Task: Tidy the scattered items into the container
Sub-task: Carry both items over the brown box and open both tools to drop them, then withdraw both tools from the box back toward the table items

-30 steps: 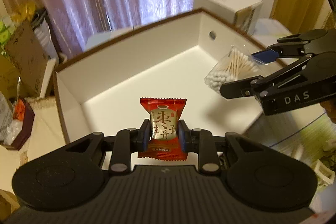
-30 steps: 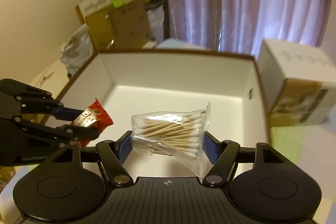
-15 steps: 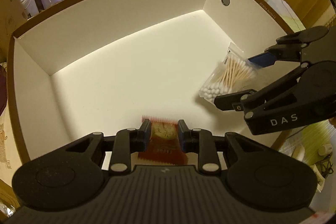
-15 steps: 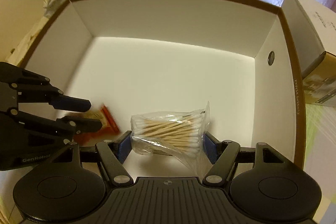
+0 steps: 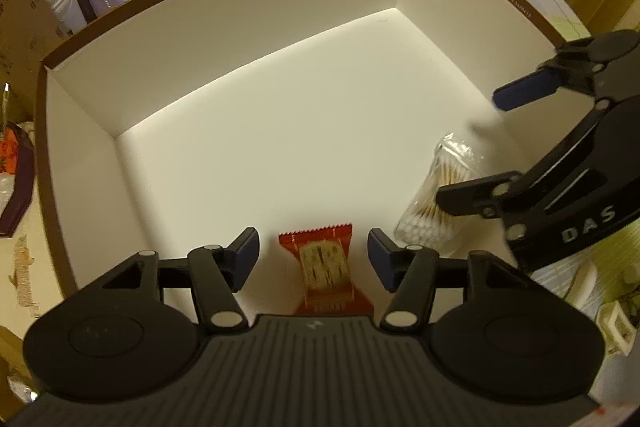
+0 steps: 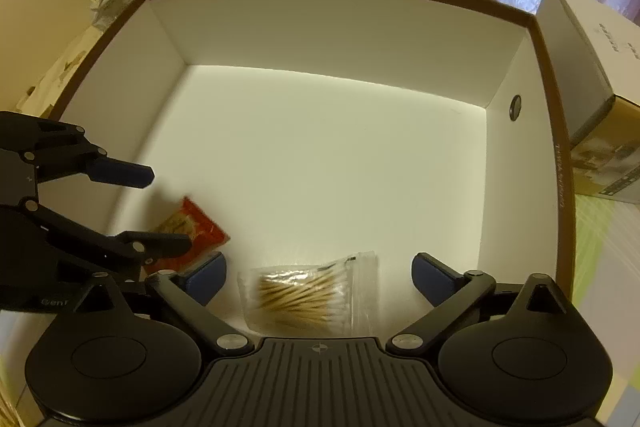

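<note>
While both pairs of jaws stand wide and hold nothing, each has an item lying loose on the box floor between its fingers. At the left gripper (image 5: 312, 255), the red candy packet (image 5: 326, 267) lies flat, apart from either blue pad. At the right gripper (image 6: 318, 279), the bag of cotton swabs (image 6: 308, 297) rests likewise, touching neither finger.

Seen from the right wrist, the candy lies toward nine o'clock of the swab bag, near but apart, both close to the near wall of the white box (image 6: 340, 23). Beyond them, toward twelve o'clock, the floor is bare up to the far wall; a small round hole (image 6: 515, 107) sits in the wall at two o'clock. Outside, at three o'clock, stands a white carton (image 6: 592, 75).

Both items look light. The candy wrapper is probably slick and crinkly, best pinched across its filled middle. The swab bag is soft and slippery, so gripping across the bundle of sticks, not the loose film, seems safest.
</note>
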A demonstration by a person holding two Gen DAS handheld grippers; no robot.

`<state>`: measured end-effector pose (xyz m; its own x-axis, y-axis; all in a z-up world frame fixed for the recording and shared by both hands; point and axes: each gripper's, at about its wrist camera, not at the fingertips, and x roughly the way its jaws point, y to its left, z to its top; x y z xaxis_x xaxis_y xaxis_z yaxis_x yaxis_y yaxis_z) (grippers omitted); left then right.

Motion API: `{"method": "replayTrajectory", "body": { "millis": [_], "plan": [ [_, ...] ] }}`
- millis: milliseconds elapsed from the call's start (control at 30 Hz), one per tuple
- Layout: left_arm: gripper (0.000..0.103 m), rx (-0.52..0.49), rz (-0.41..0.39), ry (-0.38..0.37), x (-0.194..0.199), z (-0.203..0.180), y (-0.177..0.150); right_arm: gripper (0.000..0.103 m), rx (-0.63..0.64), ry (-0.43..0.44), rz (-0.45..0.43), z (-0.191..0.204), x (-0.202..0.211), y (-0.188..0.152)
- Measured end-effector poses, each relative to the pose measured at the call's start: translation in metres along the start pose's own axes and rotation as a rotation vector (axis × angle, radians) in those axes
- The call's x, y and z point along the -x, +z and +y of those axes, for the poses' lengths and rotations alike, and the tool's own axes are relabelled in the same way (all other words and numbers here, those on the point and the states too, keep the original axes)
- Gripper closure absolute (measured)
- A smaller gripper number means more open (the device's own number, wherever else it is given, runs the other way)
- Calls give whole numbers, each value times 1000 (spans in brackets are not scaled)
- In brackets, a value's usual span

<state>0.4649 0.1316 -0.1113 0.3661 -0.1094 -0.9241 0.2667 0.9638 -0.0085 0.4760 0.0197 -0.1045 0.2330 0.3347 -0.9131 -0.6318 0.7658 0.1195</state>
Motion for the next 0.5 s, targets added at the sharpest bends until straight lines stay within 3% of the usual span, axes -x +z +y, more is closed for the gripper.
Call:
{"method": "replayTrajectory", "body": {
  "millis": [300, 500],
  "plan": [
    [30, 24, -32, 30, 20, -1, 1, 2, 0, 3, -61, 6, 24, -3],
    [27, 23, -77, 62, 41, -6, 0, 2, -4, 4, -119, 9, 44, -4]
  ]
}}
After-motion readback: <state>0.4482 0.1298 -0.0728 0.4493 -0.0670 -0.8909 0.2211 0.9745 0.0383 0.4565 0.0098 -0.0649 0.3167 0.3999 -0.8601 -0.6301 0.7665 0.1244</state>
